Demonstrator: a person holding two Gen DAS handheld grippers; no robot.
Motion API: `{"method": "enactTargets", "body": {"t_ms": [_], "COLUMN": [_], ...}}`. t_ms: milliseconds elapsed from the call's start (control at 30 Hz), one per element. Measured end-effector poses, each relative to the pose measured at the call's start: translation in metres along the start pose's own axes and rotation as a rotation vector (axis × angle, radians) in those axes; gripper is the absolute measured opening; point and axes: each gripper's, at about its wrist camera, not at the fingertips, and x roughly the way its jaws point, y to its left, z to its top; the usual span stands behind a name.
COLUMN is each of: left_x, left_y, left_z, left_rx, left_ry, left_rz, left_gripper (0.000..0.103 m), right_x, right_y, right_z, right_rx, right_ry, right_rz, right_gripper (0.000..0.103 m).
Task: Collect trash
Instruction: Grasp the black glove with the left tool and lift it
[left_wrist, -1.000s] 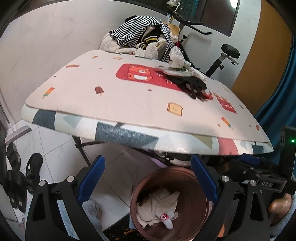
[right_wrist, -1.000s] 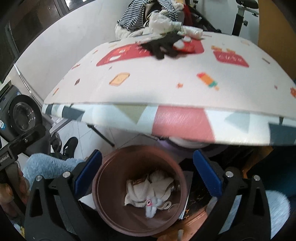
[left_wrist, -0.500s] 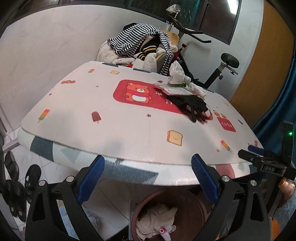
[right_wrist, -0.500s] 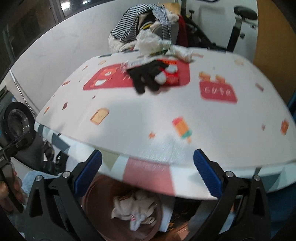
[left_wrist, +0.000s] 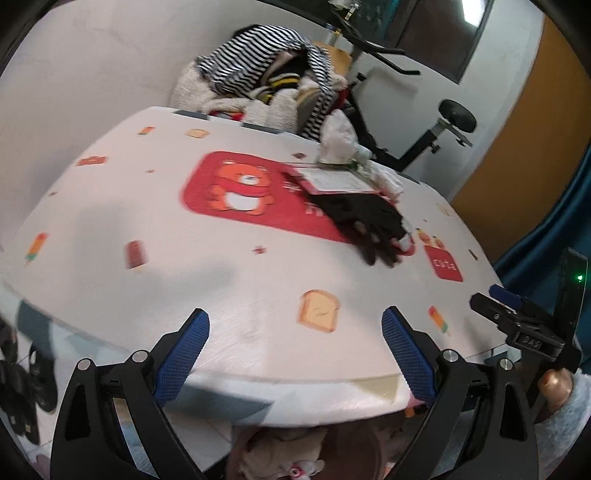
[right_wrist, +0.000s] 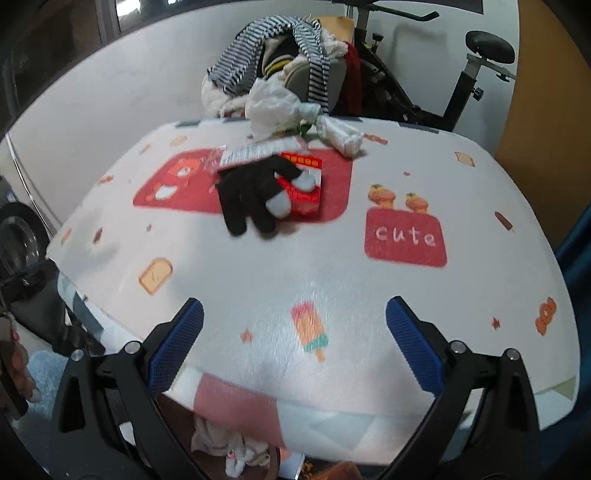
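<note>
On the patterned table (left_wrist: 147, 229) (right_wrist: 332, 266) lie a black glove (left_wrist: 369, 218) (right_wrist: 251, 192), a red packet (right_wrist: 303, 184), a white printed wrapper (left_wrist: 332, 181) (right_wrist: 258, 151), and crumpled white plastic bags (left_wrist: 340, 136) (right_wrist: 273, 107) at the far edge. My left gripper (left_wrist: 295, 332) is open and empty over the near table edge. My right gripper (right_wrist: 295, 321) is open and empty, also near the front edge. The brown bin (left_wrist: 354, 458) with crumpled paper trash (right_wrist: 229, 446) sits under the table.
A chair piled with striped clothes (left_wrist: 266, 62) (right_wrist: 273, 44) and an exercise bike (left_wrist: 443, 122) (right_wrist: 476, 66) stand behind the table. Black shoes (left_wrist: 22, 387) lie on the floor at left. The right gripper shows at the right edge of the left wrist view (left_wrist: 524, 325).
Both grippers have risen from over the bin up to table height, and the views now look across the tabletop toward the glove and wrappers. Both stay open and empty.
</note>
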Motion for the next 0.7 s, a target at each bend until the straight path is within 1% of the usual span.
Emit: {"method": "enactTargets", "body": {"t_ms": [67,133,200,233,267,333,367,400,500,533,600,633,667,700], "left_x": [0.019,0.039,0.062,0.071,0.081,0.105,0.116,0.13,0.16,0.167,0.183,0.188,0.192,0.195], "left_y": [-0.012,-0.024,-0.037,-0.041,-0.044,-0.045,-0.043,-0.04,-0.031,-0.03,-0.03,-0.029,-0.028,-0.026], "left_z": [0.009,0.018,0.031,0.036,0.043,0.058,0.064,0.072,0.083,0.085,0.087,0.087,0.087,0.087], "left_rx": [0.008,0.012,0.011,-0.001,-0.023,-0.107,-0.15,-0.214,-0.361,-0.39,-0.424,-0.44,-0.455,-0.472], "left_ry": [0.025,0.046,0.063,0.068,0.075,0.103,0.114,0.129,0.163,0.173,0.199,0.21,0.217,0.223], "left_rz": [-0.025,-0.061,-0.109,-0.126,-0.144,-0.193,-0.207,-0.224,-0.248,-0.256,-0.259,-0.253,-0.253,-0.258], "left_gripper": [0.091,0.085,0.077,0.075,0.072,0.067,0.063,0.062,0.057,0.054,0.046,0.044,0.036,0.017], "right_x": [0.004,0.01,0.015,0.018,0.02,0.024,0.026,0.027,0.031,0.032,0.033,0.033,0.033,0.033], "right_y": [-0.007,-0.018,-0.028,-0.036,-0.039,-0.048,-0.051,-0.053,-0.059,-0.06,-0.062,-0.063,-0.064,-0.065], "right_z": [0.004,0.007,0.009,0.01,0.011,0.012,0.013,0.013,0.014,0.014,0.014,0.014,0.014,0.014], "right_rx": [0.014,0.048,0.083,0.106,0.116,0.14,0.15,0.156,0.17,0.171,0.17,0.17,0.173,0.176], "right_ry": [-0.025,-0.027,-0.021,-0.02,-0.018,-0.012,-0.009,-0.007,-0.005,-0.003,-0.003,-0.005,-0.006,-0.008], "right_rz": [-0.025,-0.047,-0.057,-0.061,-0.062,-0.052,-0.047,-0.043,-0.025,-0.02,-0.015,-0.014,-0.011,-0.008], "right_gripper": [0.097,0.097,0.097,0.097,0.097,0.097,0.097,0.097,0.097,0.097,0.097,0.097,0.097,0.097]}}
